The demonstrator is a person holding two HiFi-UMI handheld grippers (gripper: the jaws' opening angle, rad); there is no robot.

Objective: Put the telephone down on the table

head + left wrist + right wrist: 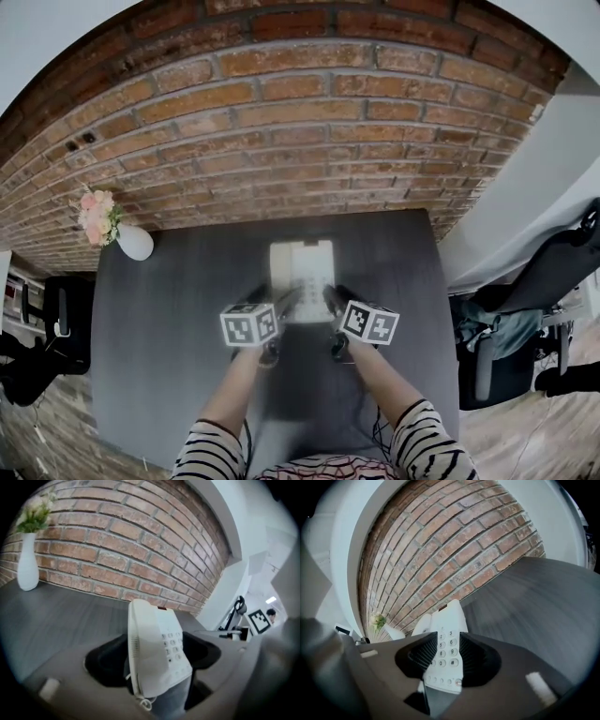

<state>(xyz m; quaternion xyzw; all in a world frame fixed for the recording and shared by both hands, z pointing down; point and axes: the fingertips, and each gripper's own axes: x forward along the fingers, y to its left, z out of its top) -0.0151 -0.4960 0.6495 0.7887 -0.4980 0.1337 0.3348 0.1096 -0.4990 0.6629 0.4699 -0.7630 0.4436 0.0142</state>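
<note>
Striped sleeves sit lowest in the head view; forearms run forward from them to both tongs.

Left tongs: jaws spread wide, nothing pinched. Its own view shows the white telephone past the gap, handset side toward the left jaw, keypad toward the right jaw. A coiled cord shows at the telephone's near edge.

Right tongs: jaws apart with a narrower gap, pads bare. Keypad digits show through the gap; the telephone body is wider than the gap and lies beyond it.

Tips of the two tongs flank the telephone's near end, left tips just beside its near-left corner and right tips just beside its near-right corner. Contact cannot be told.

Telephone lies flat on the dark grey table, ahead of and between the two tongs, long axis pointing away from them.

Farther out, well to the left of the left tongs: white vase with pale flowers, at the table's far-left corner.

Beyond the table, ahead of both tongs: red brick wall.

Off the table: dark chair out left of the left tongs, second chair out right of the right tongs.
</note>
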